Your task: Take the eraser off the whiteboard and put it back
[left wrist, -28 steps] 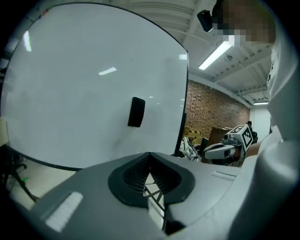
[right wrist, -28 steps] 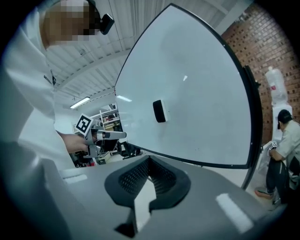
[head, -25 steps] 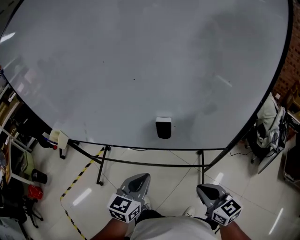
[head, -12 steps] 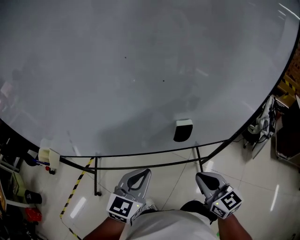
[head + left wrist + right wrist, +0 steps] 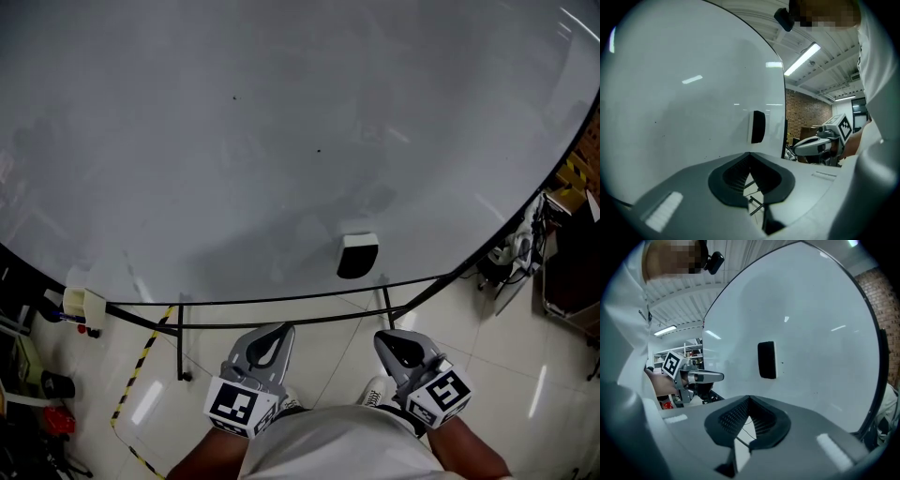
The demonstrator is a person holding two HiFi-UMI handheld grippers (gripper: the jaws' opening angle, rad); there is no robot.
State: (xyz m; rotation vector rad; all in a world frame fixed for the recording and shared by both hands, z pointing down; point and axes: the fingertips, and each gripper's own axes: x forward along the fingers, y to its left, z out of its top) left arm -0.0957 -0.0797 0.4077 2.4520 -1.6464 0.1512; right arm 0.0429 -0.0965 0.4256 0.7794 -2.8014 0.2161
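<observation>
A black-and-white eraser clings to the large whiteboard near its lower edge; it also shows as the eraser in the left gripper view and the eraser in the right gripper view. My left gripper and right gripper hang side by side below the board, well short of the eraser. Both have their jaws shut with nothing between them. The right gripper appears in the left gripper view, the left gripper in the right one.
The board stands on a black metal frame over a pale tiled floor. A small tray with markers hangs at the board's lower left. Yellow-black tape runs across the floor. Bags and cables crowd the right side.
Both grippers have come forward and slightly up toward the board. In the head view the eraser slid right, then settled lower and nearer.
</observation>
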